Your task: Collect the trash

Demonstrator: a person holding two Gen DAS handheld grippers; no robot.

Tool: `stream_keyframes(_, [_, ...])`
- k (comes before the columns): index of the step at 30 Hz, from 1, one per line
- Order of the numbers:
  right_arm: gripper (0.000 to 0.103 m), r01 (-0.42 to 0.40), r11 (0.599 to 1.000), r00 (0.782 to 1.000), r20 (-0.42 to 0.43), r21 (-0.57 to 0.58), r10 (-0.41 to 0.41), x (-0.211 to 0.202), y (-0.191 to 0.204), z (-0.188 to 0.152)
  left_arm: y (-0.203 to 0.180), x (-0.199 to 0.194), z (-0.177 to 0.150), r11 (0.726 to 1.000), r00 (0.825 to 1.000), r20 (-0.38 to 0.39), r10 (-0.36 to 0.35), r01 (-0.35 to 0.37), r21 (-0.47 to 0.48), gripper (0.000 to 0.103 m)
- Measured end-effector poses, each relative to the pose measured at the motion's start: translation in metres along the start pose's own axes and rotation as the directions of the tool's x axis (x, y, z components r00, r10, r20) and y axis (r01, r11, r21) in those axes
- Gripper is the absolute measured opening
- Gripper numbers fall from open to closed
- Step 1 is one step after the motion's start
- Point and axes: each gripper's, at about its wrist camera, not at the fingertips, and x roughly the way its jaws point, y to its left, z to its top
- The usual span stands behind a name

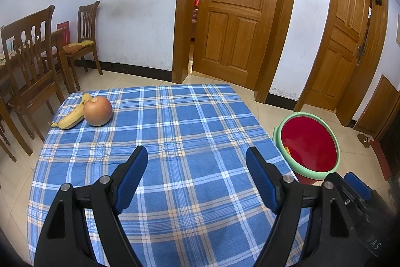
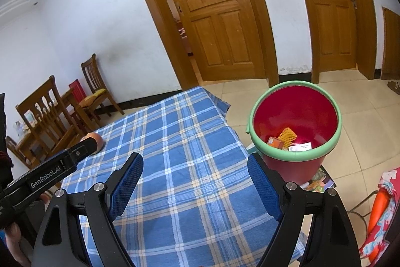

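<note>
Bin [image 2: 295,152]: red, green-rimmed, on floor beside checked worktop [image 1: 175,142], holding light, crushable packaging scraps [image 2: 287,142]. Banana [image 1: 71,116] and apple [image 1: 97,111], touching, at worktop's far corner from bin; banana likely soft, grip mid-length. Left claw [image 1: 196,167] and right claw [image 2: 195,172] both spread wide, empty.

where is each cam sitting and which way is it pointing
Left wrist: sits on the left gripper, facing across the checked tablecloth at the apple, banana and doors; both open fingers show.
Right wrist: sits on the right gripper, higher and tilted, looking into the red bin holding trash; open fingers show, plus the left gripper's body at left.
Shared: tablecloth, apple, bin, doors, chairs.
</note>
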Motion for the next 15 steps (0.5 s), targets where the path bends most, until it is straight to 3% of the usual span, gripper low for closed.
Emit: stream_keyframes(15, [0.086, 0.0, 1.0, 1.0, 0.001, -0.001, 0.0, 0.0008, 0.0011, 0.0001, 0.0031, -0.0015, -0.0002, 1.0, 1.0, 0.0, 0.002, -0.002, -0.003, 0.08])
